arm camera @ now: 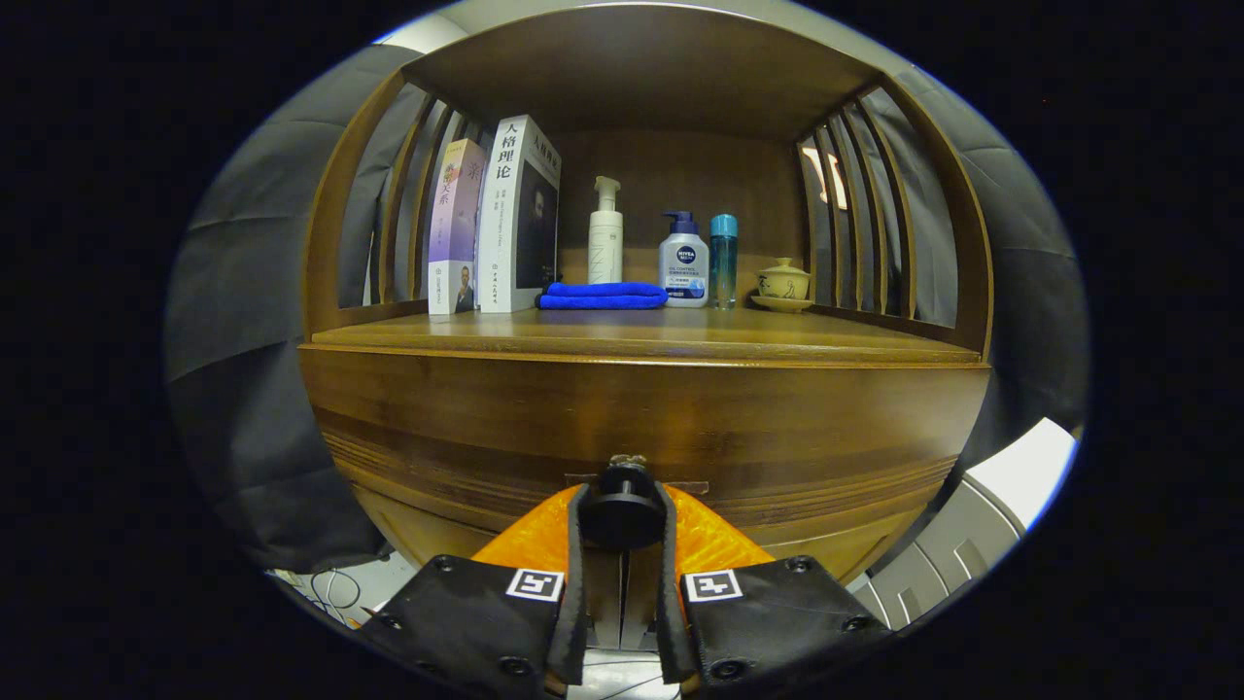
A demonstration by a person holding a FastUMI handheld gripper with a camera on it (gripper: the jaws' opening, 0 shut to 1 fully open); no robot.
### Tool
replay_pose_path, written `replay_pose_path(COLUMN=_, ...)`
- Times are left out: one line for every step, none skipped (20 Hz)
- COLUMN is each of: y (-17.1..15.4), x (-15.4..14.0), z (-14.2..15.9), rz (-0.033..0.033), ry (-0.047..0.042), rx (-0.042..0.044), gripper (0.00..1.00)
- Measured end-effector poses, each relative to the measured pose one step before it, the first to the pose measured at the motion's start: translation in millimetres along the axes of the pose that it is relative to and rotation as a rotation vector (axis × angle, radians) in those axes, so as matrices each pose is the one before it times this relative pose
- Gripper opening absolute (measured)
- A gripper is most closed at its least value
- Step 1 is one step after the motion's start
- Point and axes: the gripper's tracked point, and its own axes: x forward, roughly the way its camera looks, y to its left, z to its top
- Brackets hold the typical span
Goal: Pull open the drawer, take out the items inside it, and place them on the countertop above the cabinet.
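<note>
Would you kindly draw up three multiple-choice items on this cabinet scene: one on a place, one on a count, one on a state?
1. Where does the blue cloth lie?
A. On the countertop, before the white pump bottle
B. Inside the drawer
C. On top of the books

2. How many books stand on the countertop?
A. One
B. Two
C. Four

3. What is the gripper doing?
A. Open, away from the cabinet
B. Holding the cloth
C. Closed on the black drawer knob

Answers: 1 A, the cloth lies folded in front of the bottle. 2 B, two upright books stand side by side. 3 C, both fingers press the knob's sides.
</note>
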Motion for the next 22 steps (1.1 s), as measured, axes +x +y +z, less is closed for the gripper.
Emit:
replay_pose_path(y=0.26, x=-0.84, z=-0.41, rz=-0.00179, ry=0.00482, rx=0.00106, gripper=0.32)
replay_pose_path(y=0.24, x=-1.06, z=0.1, rz=-0.00227, ry=0.00223, rx=0.00404, gripper=0.32)
replay_pose_path(y=-0.13, x=-1.87, z=-1.3, rz=-0.00233, ry=0.00182, rx=0.00323, gripper=0.31)
replay_pose_path(y=0.12, x=-2.91, z=0.08, rz=-0.00261, ry=0.00125, rx=-0.00014, gripper=0.31)
replay_pose_path(y=-0.45, x=-2.99, z=-0.79, rz=-0.00142, ry=0.00195, rx=-0.00139, gripper=0.31)
replay_pose_path(y=0.22, x=-1.98, z=-0.97, rz=-0.00022, ry=0.00301, rx=-0.00095, gripper=0.31)
replay_pose_path(y=0.31, x=-2.84, z=-1.02, rz=0.00067, ry=0.00153, rx=-0.00165, gripper=0.31)
replay_pose_path(y=-0.46, x=-4.48, z=-0.65, rz=-0.00046, ry=0.00136, rx=-0.00247, gripper=0.32)
replay_pose_path(y=-0.5, x=-4.57, z=-1.52, rz=-0.0015, ry=-0.002, rx=-0.00468, gripper=0.31)
replay_pose_path(y=0.06, x=-4.83, z=-0.94, rz=0.0002, ry=-0.00206, rx=-0.00766, gripper=0.31)
replay_pose_path(y=-0.08, x=-4.7, z=-1.7, rz=0.0032, ry=-0.00503, rx=-0.01224, gripper=0.31)
replay_pose_path(y=-0.06, x=-3.96, z=-1.13, rz=0.00446, ry=-0.00188, rx=-0.013, gripper=0.31)
replay_pose_path(y=-0.47, x=-6.28, z=-1.76, rz=0.00423, ry=-0.0024, rx=-0.00987, gripper=0.31)
replay_pose_path(y=0.7, x=-4.75, z=-0.78, rz=0.00758, ry=-0.00277, rx=-0.00563, gripper=0.31)
replay_pose_path(y=0.53, x=-5.42, z=-1.54, rz=0.00513, ry=-0.00249, rx=-0.00656, gripper=0.31)
replay_pose_path(y=-0.1, x=-4.06, z=-0.83, rz=0.00243, ry=-0.00069, rx=-0.00748, gripper=0.31)
replay_pose_path(y=-0.02, x=-4.33, z=-1.96, rz=0.00076, ry=0.00088, rx=-0.00147, gripper=0.31)
replay_pose_path(y=0.57, x=-4.63, z=-0.48, rz=0.00085, ry=0.00027, rx=0.00595, gripper=0.31)
replay_pose_path(y=0.58, x=-3.36, z=-0.62, rz=0.00088, ry=0.00168, rx=0.0097, gripper=0.31)
replay_pose_path(y=0.45, x=-5.08, z=-0.67, rz=0.00034, ry=0.00098, rx=0.0064, gripper=0.31)
replay_pose_path(y=0.28, x=-3.97, z=-1.31, rz=0.00092, ry=0.00082, rx=0.00011, gripper=0.31)
replay_pose_path(y=0.45, x=-4.41, z=0.01, rz=0.0008, ry=-0.00369, rx=-0.00264, gripper=0.31)
